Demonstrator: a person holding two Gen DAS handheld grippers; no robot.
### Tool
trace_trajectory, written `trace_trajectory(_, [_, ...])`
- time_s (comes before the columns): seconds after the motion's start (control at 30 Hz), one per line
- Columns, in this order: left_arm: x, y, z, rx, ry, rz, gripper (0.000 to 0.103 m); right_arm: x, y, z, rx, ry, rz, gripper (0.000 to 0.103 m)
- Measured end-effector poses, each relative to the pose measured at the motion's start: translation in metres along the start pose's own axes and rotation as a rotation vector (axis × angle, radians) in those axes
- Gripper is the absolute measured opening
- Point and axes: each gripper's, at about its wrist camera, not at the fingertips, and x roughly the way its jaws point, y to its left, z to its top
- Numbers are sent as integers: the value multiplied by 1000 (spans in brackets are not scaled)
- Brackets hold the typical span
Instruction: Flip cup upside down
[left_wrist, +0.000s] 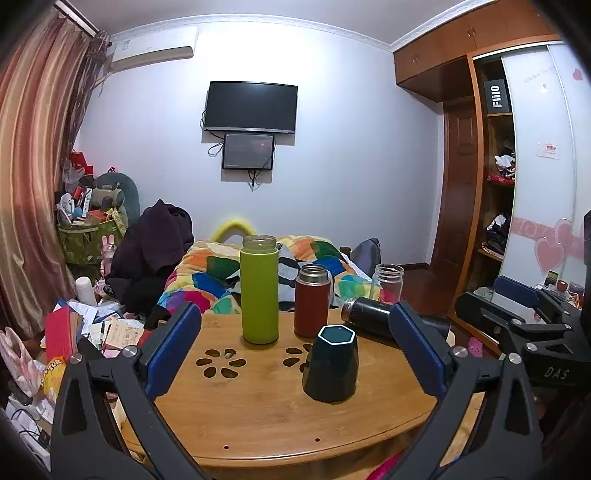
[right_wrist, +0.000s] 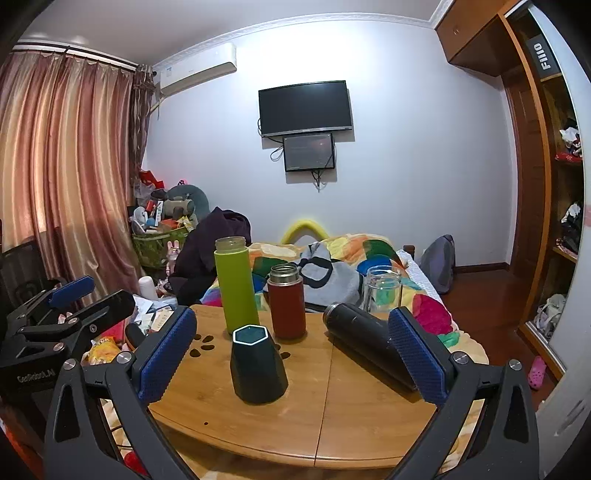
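A dark teal faceted cup (left_wrist: 331, 365) with a white hexagonal rim stands on its wider end on the round wooden table (left_wrist: 258, 417); it also shows in the right wrist view (right_wrist: 257, 365). My left gripper (left_wrist: 295, 350) is open and empty, its blue pads wide apart in front of the cup, a little short of it. My right gripper (right_wrist: 291, 354) is open and empty too, with the cup between and beyond its fingers. The right gripper shows at the right edge of the left wrist view (left_wrist: 517, 317), the left gripper at the left edge of the right wrist view (right_wrist: 62, 306).
Behind the cup stand a green bottle (left_wrist: 259, 290), a red flask (left_wrist: 312, 301) and a clear glass jar (left_wrist: 388, 282). A black flask (right_wrist: 365, 341) lies on its side at the right. A bed with a colourful quilt (left_wrist: 207, 273) is beyond the table, clutter at the left.
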Motion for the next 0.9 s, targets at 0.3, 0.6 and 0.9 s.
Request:
trace_trajectory(0.3, [1, 2, -1, -2, 3, 15, 103, 0, 0, 0, -1, 0, 0, 103])
trace_trajectory(0.6, [1, 2, -1, 0, 2, 27, 103, -1, 0, -1, 1, -4, -6, 103])
trace_trajectory(0.9, [0, 2, -1, 0, -2, 38, 103, -3, -1, 0, 0, -9, -7, 103])
